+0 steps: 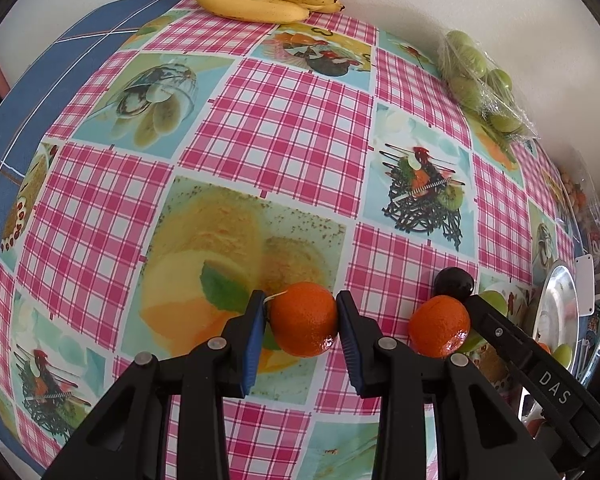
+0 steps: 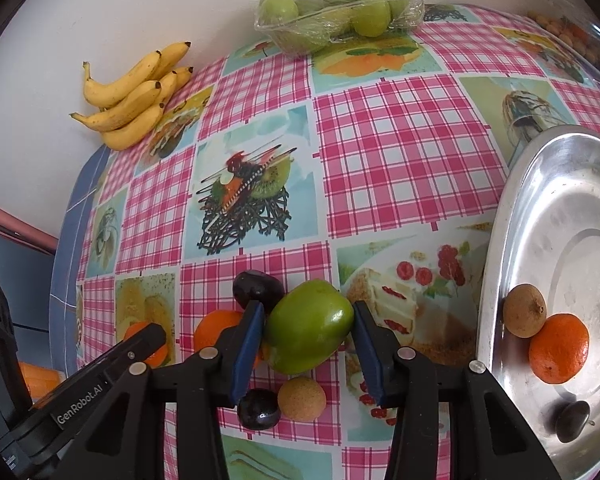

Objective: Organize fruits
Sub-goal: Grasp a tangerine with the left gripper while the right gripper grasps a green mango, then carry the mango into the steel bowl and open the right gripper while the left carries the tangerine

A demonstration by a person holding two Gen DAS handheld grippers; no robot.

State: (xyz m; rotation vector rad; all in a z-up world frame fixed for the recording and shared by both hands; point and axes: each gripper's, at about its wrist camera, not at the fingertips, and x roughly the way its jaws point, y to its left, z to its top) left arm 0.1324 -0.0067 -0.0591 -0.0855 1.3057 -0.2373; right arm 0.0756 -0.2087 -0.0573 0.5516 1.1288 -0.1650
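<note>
Gripping two fruits at once: left gripper clamps a tangerine, right gripper clamps a green apple. Next, probably lift toward the steel tray.

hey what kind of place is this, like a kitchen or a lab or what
Most likely a home dining or kitchen table against a plain wall. It wears a pink checked oilcloth printed with desserts, loose bananas and a wrapped tray of green fruit lie on it, and a steel serving tray sits at its edge.
</note>
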